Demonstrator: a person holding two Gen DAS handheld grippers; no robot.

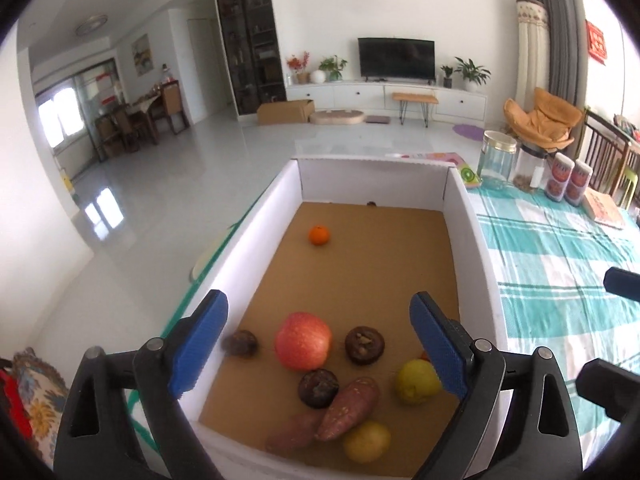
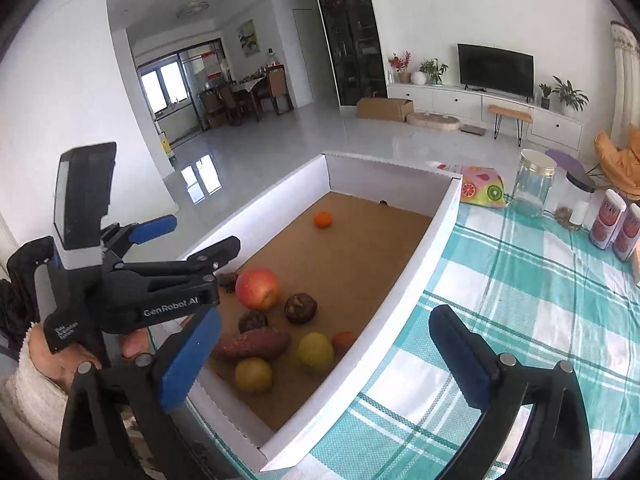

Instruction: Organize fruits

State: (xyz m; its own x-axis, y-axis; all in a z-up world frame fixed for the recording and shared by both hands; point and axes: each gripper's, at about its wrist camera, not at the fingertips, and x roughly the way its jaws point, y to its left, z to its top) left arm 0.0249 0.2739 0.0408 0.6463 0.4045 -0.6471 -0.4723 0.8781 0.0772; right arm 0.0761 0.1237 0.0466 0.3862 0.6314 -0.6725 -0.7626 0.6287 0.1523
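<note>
I am holding my left gripper (image 1: 320, 344) wide open over the near end of the white box (image 1: 256, 248), gripping nothing; the red apple (image 1: 303, 341) is lying just below it. My right gripper (image 2: 320, 364) is also standing wide open and empty, above the box's right wall.

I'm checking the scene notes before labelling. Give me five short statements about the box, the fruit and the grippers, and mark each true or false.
1. The left gripper holds the red apple. False: its jaws are open with nothing clamped.
2. A small orange lies alone toward the far end of the white box. True.
3. The right gripper is open and empty. True.
4. The box stands on bare wood. False: it stands on a teal checked tablecloth.
5. Two sweet potatoes lie near the box's near end. True.
</note>
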